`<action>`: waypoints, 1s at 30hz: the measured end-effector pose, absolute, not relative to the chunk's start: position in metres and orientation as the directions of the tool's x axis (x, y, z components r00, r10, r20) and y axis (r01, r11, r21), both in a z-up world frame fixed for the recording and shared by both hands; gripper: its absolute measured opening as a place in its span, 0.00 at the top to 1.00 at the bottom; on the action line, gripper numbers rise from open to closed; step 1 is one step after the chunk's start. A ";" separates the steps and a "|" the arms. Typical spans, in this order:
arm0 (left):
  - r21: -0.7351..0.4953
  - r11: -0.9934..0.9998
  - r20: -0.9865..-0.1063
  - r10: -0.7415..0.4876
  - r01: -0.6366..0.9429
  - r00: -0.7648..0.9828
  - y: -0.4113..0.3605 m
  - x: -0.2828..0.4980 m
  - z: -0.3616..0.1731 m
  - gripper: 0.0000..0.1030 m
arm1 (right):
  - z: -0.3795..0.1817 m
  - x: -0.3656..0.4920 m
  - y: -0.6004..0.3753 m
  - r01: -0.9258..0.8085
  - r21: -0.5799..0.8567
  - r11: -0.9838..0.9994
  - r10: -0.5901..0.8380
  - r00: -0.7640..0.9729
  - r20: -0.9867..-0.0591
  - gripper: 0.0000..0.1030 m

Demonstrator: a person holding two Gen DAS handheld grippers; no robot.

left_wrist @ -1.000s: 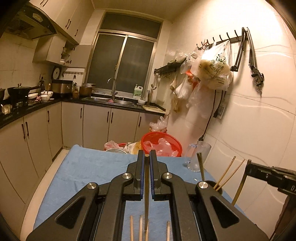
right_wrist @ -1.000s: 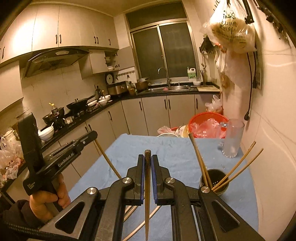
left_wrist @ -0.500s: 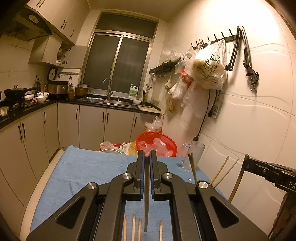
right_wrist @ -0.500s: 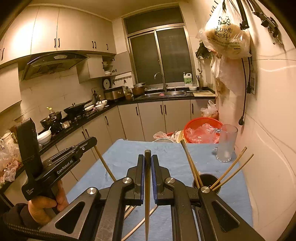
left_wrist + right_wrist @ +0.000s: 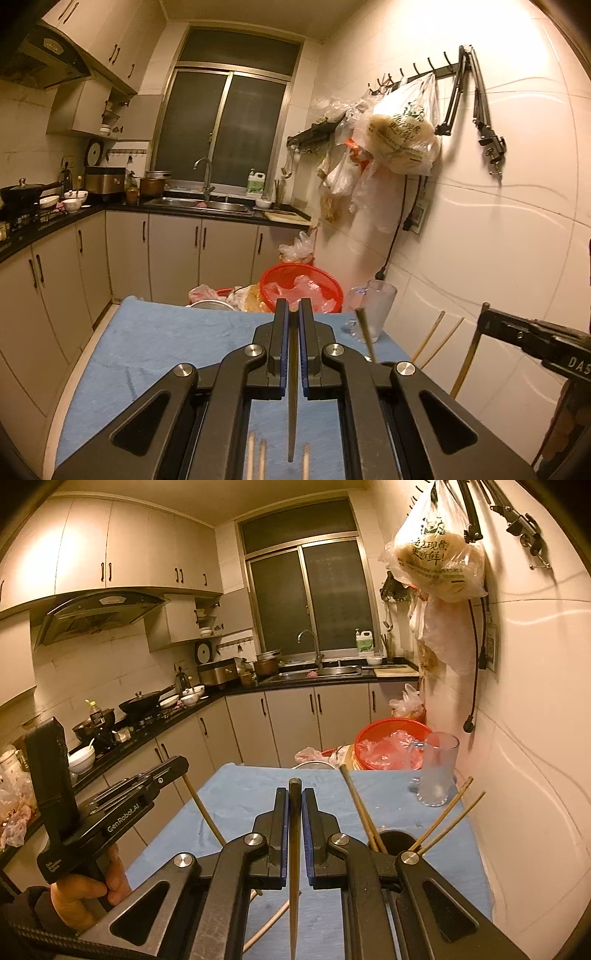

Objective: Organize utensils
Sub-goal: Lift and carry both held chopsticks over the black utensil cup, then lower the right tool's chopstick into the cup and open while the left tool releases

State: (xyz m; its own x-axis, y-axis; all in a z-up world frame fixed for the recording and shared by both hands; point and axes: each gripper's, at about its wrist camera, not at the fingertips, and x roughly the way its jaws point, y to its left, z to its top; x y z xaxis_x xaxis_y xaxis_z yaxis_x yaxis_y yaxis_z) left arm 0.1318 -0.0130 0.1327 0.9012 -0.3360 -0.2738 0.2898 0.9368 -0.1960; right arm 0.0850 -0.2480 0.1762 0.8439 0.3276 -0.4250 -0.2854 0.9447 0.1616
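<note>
From the left wrist camera, the left gripper has its fingers narrow and pinched on a single chopstick that runs back between them toward the lens, its tip hanging over the blue-covered desk; more chopsticks lie blurred on the cloth below; ahead on the right, a clear glass stands near the wall, with a red basket beyond the desk's far edge; the right gripper enters from the right edge holding another chopstick angled downward; two light sticks lean up beside it. From the right wrist camera, the right gripper likewise has narrow fingers clamped on a dark chopstick; a black holder sits on the desk just right of the fingers, with several chopsticks leaning out of it; the glass stands behind it; the left gripper, in a hand, holds its chopstick slanting down over the desk's left edge; loose chopsticks lie on the cloth underneath.
</note>
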 end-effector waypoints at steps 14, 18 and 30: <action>-0.234 0.870 -0.164 -0.475 0.434 0.864 -0.082 0.152 0.185 0.96 | 0.202 0.096 -0.284 -0.206 0.111 0.972 0.233 0.900 -0.369 0.94; -0.245 0.848 -0.137 -0.511 0.471 0.849 -0.102 0.163 0.201 0.96 | 0.220 0.102 -0.298 -0.179 0.105 0.978 0.205 0.918 -0.340 0.94; -0.259 0.835 -0.180 -0.535 0.485 0.825 -0.150 0.205 0.175 0.96 | 0.227 0.136 -0.326 -0.117 0.106 0.987 0.141 0.956 -0.259 0.93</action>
State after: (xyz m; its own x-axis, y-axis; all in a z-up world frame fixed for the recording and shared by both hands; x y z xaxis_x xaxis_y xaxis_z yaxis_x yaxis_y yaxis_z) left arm 0.2050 -0.1498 0.1752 0.8252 -0.5353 -0.1801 0.4853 0.8352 -0.2586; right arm 0.1362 -0.3262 0.2266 0.9555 0.1411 -0.2590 -0.1172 0.9875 0.1056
